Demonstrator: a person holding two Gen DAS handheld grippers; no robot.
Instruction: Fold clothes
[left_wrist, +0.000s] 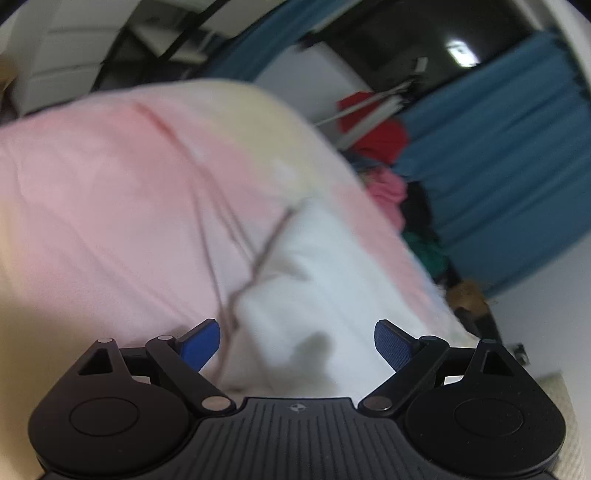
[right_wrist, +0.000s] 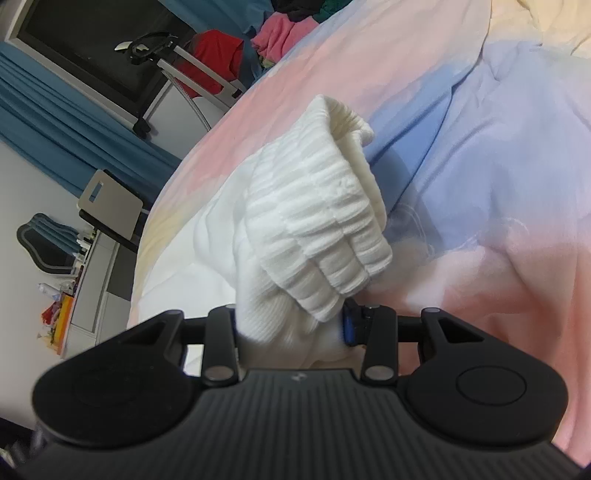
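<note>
A white ribbed knit garment (right_wrist: 314, 229) is bunched up between the jaws of my right gripper (right_wrist: 291, 328), which is shut on it; the thick folded cuff stands up over the fingers and hides the left pad. In the left wrist view the white garment (left_wrist: 317, 288) lies blurred on the pink bedcover (left_wrist: 110, 192), just ahead of my left gripper (left_wrist: 297, 345). That gripper is open wide, its blue pads (left_wrist: 393, 345) apart and pressing on nothing.
The pastel pink, blue and yellow bedcover (right_wrist: 498, 147) fills most of both views. A heap of red, pink and dark clothes (left_wrist: 384, 147) lies beyond the bed's far edge by blue curtains (left_wrist: 498, 166). A desk and chair (right_wrist: 107, 206) stand left of the bed.
</note>
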